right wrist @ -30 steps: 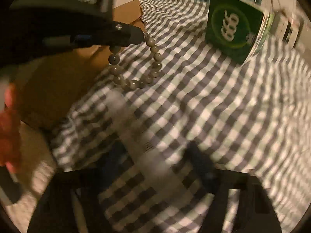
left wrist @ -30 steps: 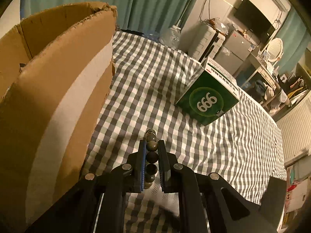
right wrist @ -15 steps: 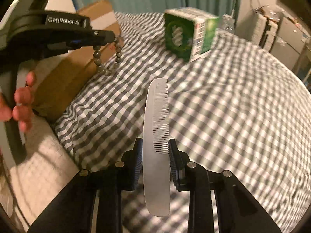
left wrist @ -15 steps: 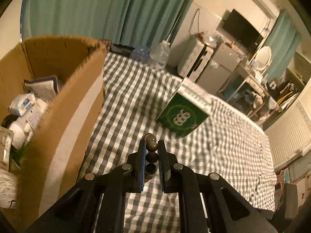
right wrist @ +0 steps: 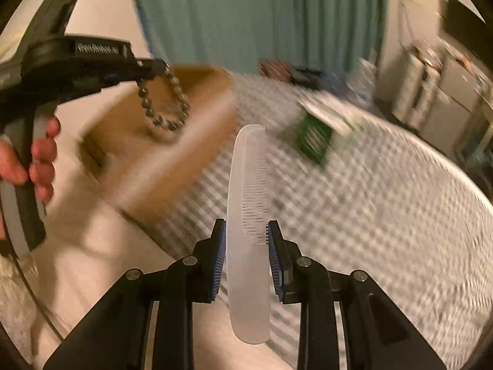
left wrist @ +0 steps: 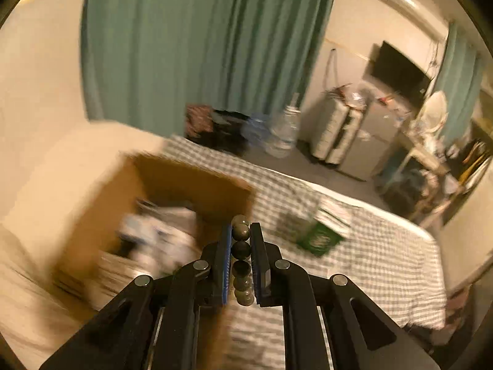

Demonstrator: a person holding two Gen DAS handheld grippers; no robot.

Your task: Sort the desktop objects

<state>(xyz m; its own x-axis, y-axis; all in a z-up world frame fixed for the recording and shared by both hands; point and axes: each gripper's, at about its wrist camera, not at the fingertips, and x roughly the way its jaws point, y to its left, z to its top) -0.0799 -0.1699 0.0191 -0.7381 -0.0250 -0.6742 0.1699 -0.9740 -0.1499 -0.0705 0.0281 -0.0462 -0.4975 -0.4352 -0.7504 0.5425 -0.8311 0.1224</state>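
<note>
Above the checked tabletop, both tools are hanging w/ a load each, and the likely reason is the open cardboard box at the left: it is already holding a jumble of white packets, so it looks like the sorting bin, and both items are probably heading there. Left tool is pinching a dark bead bracelet; pads are nearly pressed together w/ a column of beads between them. From the right wrist view the rest of the bracelet is dangling as a loop below the tool tip, over the box, held by a few beads only, prob. so it is dropping clean once let go. A hand is wrapping the left tool's handle. Right tool is gripping a frosted white comb across its width, near its lower half, pads touching both edges, teeth facing right; the long end is sticking out far ahead, toward the box side, short end pointing back at the camera. A green carton is sitting on the tabletop farther right, not yet sorted. Background is motion-blurred in both views, so box contents are hard to read.
</note>
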